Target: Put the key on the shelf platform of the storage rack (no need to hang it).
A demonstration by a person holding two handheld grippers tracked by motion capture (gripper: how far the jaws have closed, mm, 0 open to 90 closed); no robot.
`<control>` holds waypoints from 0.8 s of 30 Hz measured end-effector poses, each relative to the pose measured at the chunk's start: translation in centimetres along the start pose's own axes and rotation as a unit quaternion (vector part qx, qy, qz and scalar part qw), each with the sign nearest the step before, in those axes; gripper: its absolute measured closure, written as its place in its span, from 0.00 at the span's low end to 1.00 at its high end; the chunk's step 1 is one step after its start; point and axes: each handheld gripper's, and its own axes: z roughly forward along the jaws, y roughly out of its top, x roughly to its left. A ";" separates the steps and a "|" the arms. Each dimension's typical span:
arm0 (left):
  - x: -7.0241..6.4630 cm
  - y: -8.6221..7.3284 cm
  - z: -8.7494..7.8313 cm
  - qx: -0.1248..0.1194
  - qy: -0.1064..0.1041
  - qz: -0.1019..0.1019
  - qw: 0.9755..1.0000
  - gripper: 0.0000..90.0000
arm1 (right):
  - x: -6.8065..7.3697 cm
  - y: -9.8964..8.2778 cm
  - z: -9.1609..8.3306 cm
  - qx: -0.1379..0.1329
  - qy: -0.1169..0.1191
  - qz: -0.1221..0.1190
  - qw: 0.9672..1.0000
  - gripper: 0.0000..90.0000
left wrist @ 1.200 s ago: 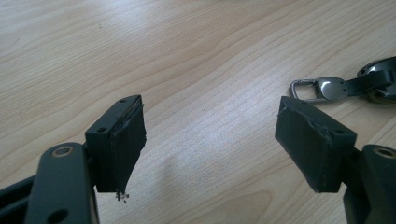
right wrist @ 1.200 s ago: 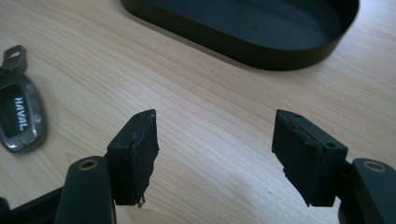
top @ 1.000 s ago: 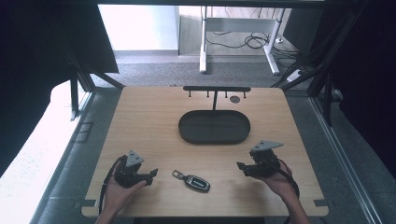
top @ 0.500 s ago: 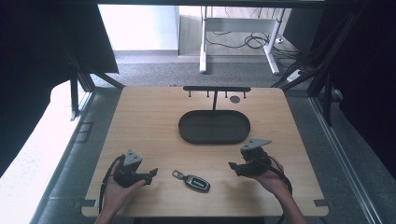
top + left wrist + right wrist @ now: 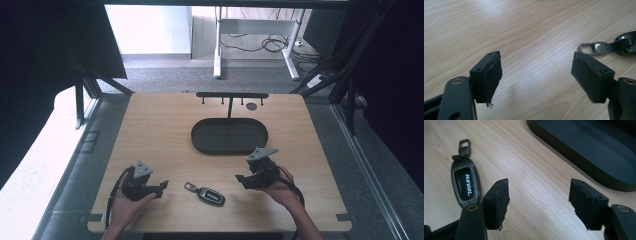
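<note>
Looking down from the high view, a wooden table (image 5: 150,130) carries a dark oval tray (image 5: 229,136) near its middle, with a low black rack (image 5: 231,95) standing just behind the tray. A car key fob (image 5: 210,194) lies flat near the front edge of the table, between the two hands and apart from both. The left gripper (image 5: 161,186) sits in the person's left hand, its tips aimed toward the fob's metal ring end. The right gripper (image 5: 241,180) sits in the right hand, just in front of the tray, its tips turned toward the fob.

In the left gripper view, the left gripper (image 5: 536,75) has its black pads wide apart with bare wood between them. The fob's metal clasp (image 5: 591,48) lies just beyond the right-hand pad, and the fob's body runs off the picture's edge.

In the right gripper view, the right gripper (image 5: 539,200) also stands parted, with nothing but table between the pads. The car key fob (image 5: 465,185), marked HAVAL in white, lies just outside the left-hand pad, its clasp pointing away. The tray's dark wall (image 5: 579,162) crosses the upper right.
</note>
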 end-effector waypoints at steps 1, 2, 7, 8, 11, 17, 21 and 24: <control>0.0 0.0 0.0 -0.001 0.000 0.001 1.000 0.27 | 0.1 0.0 0.1 0.001 0.001 0.001 1.000 0.36; 0.0 0.0 0.0 -0.001 0.000 0.001 1.000 0.27 | 0.2 0.1 0.1 0.001 0.003 -0.002 1.000 0.36; -0.1 0.0 0.0 0.002 0.000 0.003 1.000 0.27 | 0.4 0.3 0.2 0.003 0.007 -0.004 1.000 0.36; -0.1 0.0 0.1 0.001 -0.001 0.004 1.000 0.27 | 0.6 0.4 0.3 0.006 0.009 -0.007 1.000 0.36; -0.2 0.0 0.1 0.002 -0.001 0.004 1.000 0.27 | 0.9 0.5 0.3 0.007 0.012 -0.012 1.000 0.36; -0.2 0.0 0.0 0.001 -0.002 0.003 1.000 0.27 | 1.7 0.9 0.6 0.013 0.019 -0.023 0.999 0.36; -0.2 0.1 0.0 -0.001 -0.001 0.003 1.000 0.27 | 2.5 1.4 0.9 0.015 0.024 -0.037 0.999 0.36; -0.2 0.0 0.0 -0.001 -0.001 0.002 1.000 0.27 | 2.9 1.6 1.0 0.018 0.026 -0.043 0.999 0.36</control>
